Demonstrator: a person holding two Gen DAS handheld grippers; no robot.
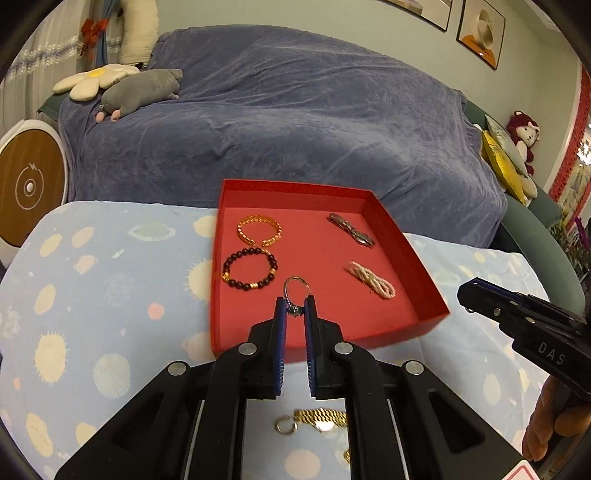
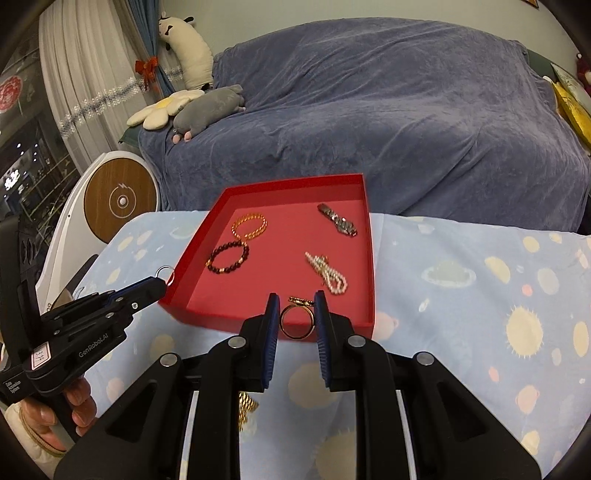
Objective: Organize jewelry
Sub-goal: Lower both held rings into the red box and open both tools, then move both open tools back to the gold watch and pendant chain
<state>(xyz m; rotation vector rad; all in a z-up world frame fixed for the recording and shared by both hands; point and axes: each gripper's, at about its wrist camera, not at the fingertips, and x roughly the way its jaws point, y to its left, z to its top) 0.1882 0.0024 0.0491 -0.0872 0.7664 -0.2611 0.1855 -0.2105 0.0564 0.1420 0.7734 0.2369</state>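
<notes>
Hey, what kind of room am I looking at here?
Most likely a home living room. A sofa under a blue-grey throw fills the background, with plush toys on it, curtains at the left, and framed pictures on the wall. The red jewelry tray sits on a cloth-covered table in front.

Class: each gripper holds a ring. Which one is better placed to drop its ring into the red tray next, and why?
Probably the left gripper: its silver ring already hangs past the tray wall, over the floor. The right gripper holds its gold ring just short of the near wall.
</notes>
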